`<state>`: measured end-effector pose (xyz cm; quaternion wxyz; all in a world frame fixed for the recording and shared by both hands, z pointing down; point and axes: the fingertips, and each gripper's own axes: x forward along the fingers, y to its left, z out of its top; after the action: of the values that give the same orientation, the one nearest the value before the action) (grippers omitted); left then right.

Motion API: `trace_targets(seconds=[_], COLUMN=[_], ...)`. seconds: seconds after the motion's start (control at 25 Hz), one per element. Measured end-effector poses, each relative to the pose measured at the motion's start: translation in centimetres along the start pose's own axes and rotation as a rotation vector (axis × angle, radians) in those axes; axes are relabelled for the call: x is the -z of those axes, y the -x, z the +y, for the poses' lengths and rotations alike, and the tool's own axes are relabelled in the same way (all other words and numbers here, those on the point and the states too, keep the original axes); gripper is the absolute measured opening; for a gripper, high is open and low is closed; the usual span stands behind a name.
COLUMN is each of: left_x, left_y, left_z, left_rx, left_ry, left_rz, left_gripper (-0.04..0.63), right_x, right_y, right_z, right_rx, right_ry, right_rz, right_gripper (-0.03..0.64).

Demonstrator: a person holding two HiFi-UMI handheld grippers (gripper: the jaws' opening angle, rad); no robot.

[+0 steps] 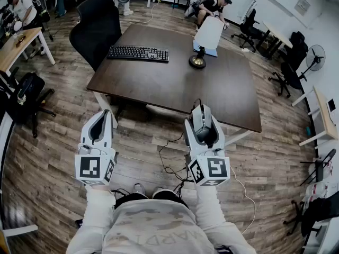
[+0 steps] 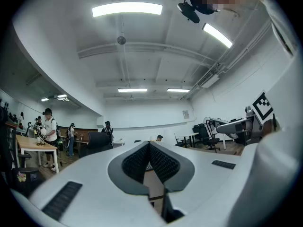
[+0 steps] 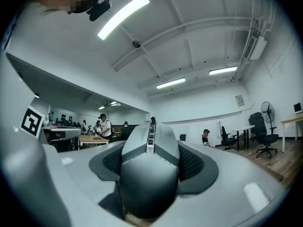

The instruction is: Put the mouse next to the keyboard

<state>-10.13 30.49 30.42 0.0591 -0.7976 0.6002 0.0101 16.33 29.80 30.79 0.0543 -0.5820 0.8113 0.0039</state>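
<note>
A grey mouse sits between the jaws of my right gripper, which is shut on it and held level in the air short of the table's near edge. In the right gripper view the mouse fills the gap between the dark pads. My left gripper hovers to the left at about the same height, shut, with its pads meeting at the tip and nothing between them. The black keyboard lies at the far left of the dark brown table.
A lamp with a brass base and white shade stands right of the keyboard. A black office chair is behind the table's left corner. Cables trail on the wooden floor under my grippers. People and desks are around the room.
</note>
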Motion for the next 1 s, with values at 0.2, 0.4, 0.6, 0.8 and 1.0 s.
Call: trace_targets(seconds=[0.2,0.4,0.6,0.8,1.0], left_x=[0.0,0.0,0.5,1.1,1.2], left_y=[0.2,0.1,-0.1,-0.3,-1.2], left_z=[0.6,1.3,2.2,3.5,4.6], left_rx=[0.013,0.022,0.033,0.044,0.058], left_ry=[-0.003,0.001,0.013,0.011,0.013], left_rz=[-0.001,-0.005,-0.004,-0.004,-0.01], left_gripper=[0.005,0.005,0.005,0.005,0.005], right_x=[0.2,0.2,0.5,1.0,1.3], right_y=[-0.1,-0.3,-0.4,-0.9,-2.0], right_z=[0.8,1.2,1.5,1.9,2.2], right_rx=[0.011,0.024,0.049,0.079,0.093], right_ry=[0.0,0.01,-0.003,-0.02,-0.031], right_rz=[-0.001,0.0,-0.003,-0.006,-0.011], right_gripper=[0.316,0.316,0.316,0.316,0.316])
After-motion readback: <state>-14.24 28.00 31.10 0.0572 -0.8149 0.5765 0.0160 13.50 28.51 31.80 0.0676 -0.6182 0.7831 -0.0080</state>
